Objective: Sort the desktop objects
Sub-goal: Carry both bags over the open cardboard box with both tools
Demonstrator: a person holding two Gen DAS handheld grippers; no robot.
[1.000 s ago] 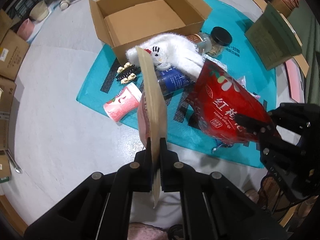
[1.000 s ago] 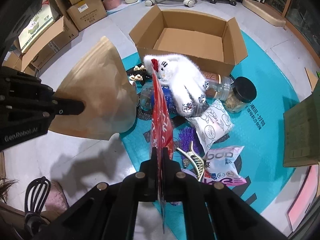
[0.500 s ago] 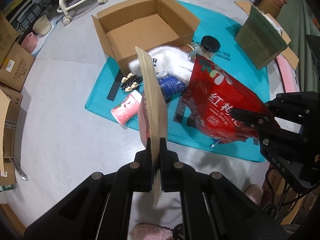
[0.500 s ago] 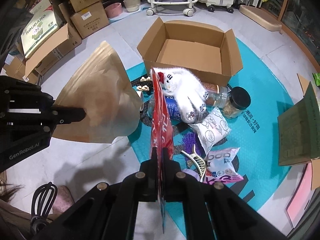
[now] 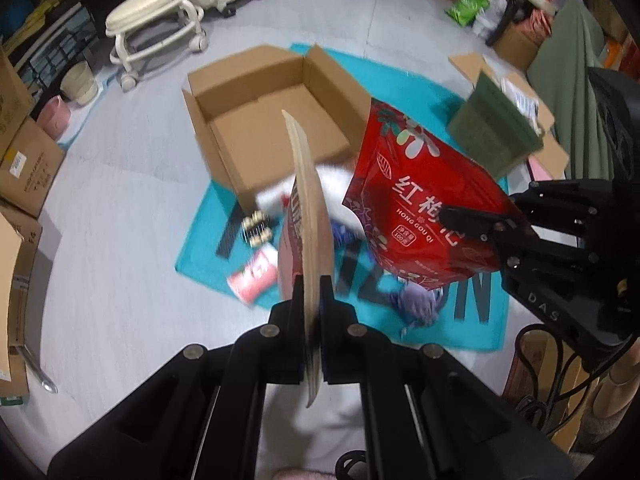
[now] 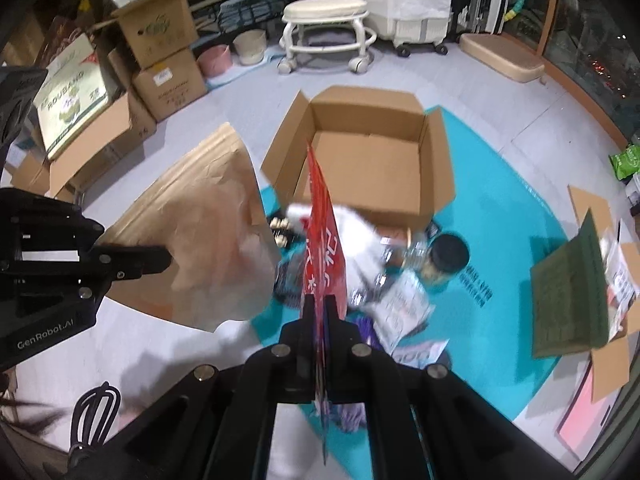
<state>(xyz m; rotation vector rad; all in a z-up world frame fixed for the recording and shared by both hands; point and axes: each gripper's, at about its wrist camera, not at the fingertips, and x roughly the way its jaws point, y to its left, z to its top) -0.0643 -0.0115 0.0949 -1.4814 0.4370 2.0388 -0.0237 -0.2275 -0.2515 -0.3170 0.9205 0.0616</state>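
Observation:
My left gripper (image 5: 313, 284) is shut on a brown paper pouch (image 5: 310, 216), seen edge-on; the pouch shows broadside in the right wrist view (image 6: 200, 248). My right gripper (image 6: 319, 304) is shut on a red snack bag (image 6: 322, 248), which shows broadside in the left wrist view (image 5: 420, 204). Both bags are held high above the teal mat (image 5: 400, 84). An open empty cardboard box (image 6: 368, 160) stands at the mat's far side, beyond both bags. A white plush toy (image 6: 356, 220), jars (image 6: 444, 260) and packets (image 6: 404, 308) lie on the mat.
A white rolling stool (image 6: 326, 32) stands behind the box. Stacked cardboard boxes (image 6: 160, 60) line the left. An open box with a green flap (image 6: 572, 292) sits at right. A black whisk (image 6: 94, 408) lies on the floor near left.
Both grippers have risen and tilted up with their bags. The box and mat now sit lower and farther in view, and more of the room shows.

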